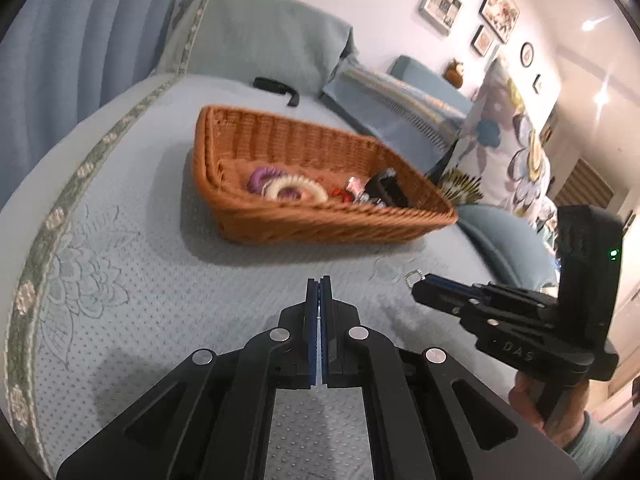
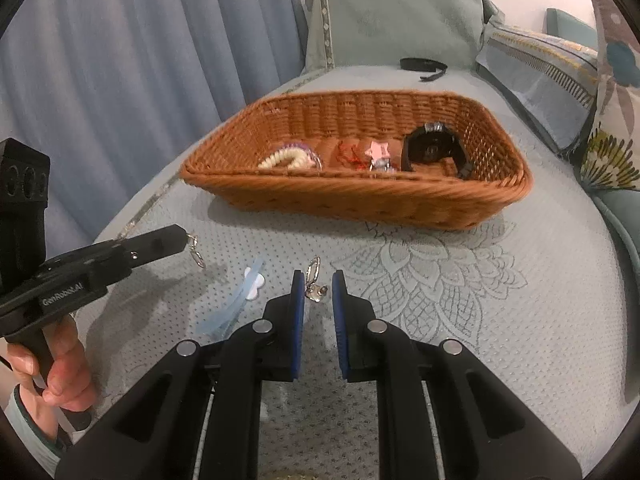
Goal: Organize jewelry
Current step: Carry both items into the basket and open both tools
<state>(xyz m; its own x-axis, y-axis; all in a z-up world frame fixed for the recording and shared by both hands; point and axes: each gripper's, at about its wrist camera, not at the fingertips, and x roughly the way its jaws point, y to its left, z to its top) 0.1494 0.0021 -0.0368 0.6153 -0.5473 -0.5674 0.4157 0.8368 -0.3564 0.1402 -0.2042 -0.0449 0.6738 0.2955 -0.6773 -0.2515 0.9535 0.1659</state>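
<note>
The left gripper (image 1: 319,282) is pinching a small chain (image 2: 195,249); the right gripper (image 2: 317,280), jaws open, is straddling a keyring (image 2: 313,280) near the basket (image 2: 360,200).

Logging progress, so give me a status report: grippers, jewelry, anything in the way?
Left gripper shut on small silver clasp. Right gripper open, silver metal charm between its fingers. Brown wicker basket ahead, nothing blocking.

A blue curtain (image 2: 140,60) hangs beyond the left edge of the bed (image 2: 520,320), whose pale quilted cover carries a stitched flower pattern. Against the headboard (image 2: 400,20) at the far end lies a striped pillow (image 2: 532,76), with a floral cushion (image 1: 508,148) standing at the far right corner. Framed pictures (image 1: 500,10) hang on the wall behind.
</note>
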